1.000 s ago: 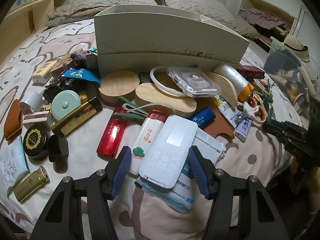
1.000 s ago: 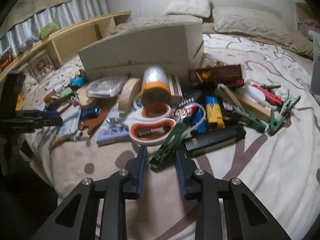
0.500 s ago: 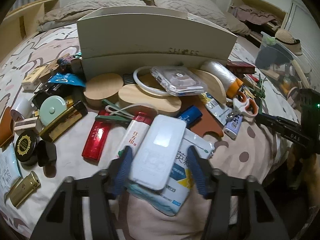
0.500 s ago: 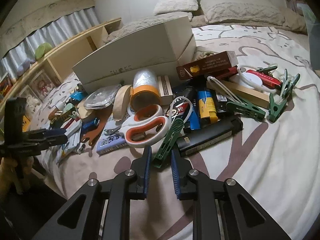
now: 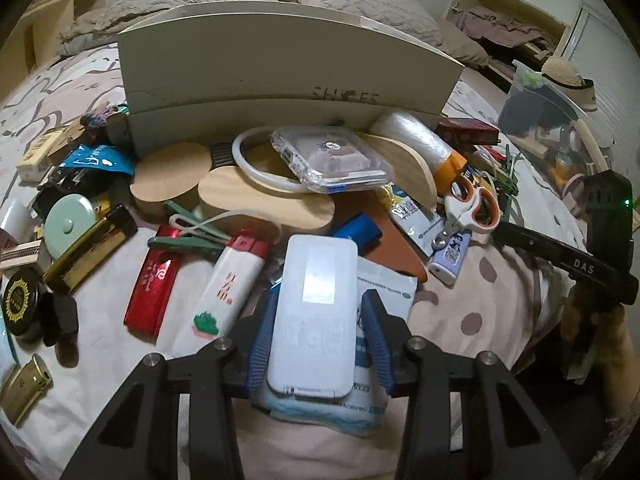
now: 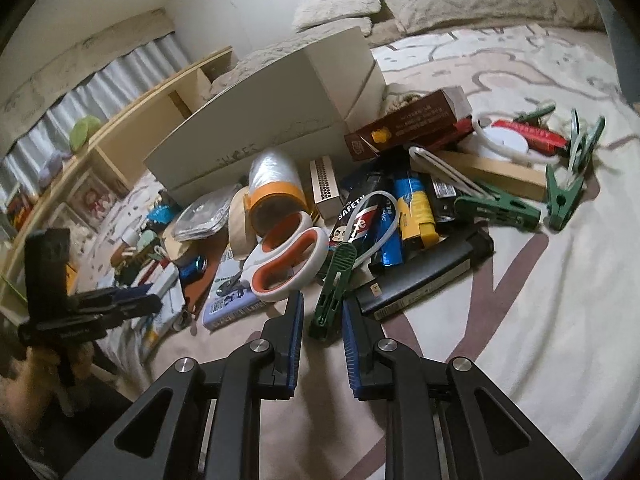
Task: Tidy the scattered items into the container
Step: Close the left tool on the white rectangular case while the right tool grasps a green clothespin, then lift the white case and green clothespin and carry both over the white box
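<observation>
On the far left of my left view a gold metal lighter (image 5: 25, 387) lies on the patterned pink bedspread (image 5: 472, 312), with a round black tin with a gold crest (image 5: 18, 304) just beyond it and a mint-green round tape measure (image 5: 69, 220) further back. Next come a shiny red lighter (image 5: 151, 280) and a white lighter with a red cap and a green plant print (image 5: 224, 288), side by side. My left gripper (image 5: 316, 320) has its jaws clamped on a flat white plastic case (image 5: 314, 312), blue pads pressing on both long sides, and the case rests on a white-and-blue packet of wipes (image 5: 376, 308). Behind the clutter stands the cream cardboard shoe box (image 5: 280, 80), the container, upright on the bed with the scattered things just in front of it: pale wooden oval discs (image 5: 256, 200), a clear plastic phone case (image 5: 328, 158), a clear film roll with an orange core (image 5: 424, 144), and white scissors with orange handle linings (image 5: 474, 204). In my right view, my right gripper (image 6: 320, 328) has its jaws nearly together about the tail of a dark green plastic clothes peg (image 6: 334, 284); I cannot tell whether the pads actually press on it. Right of it lies a long black flat box (image 6: 424, 280), then more green pegs (image 6: 564, 196) at the pile's right edge.
</observation>
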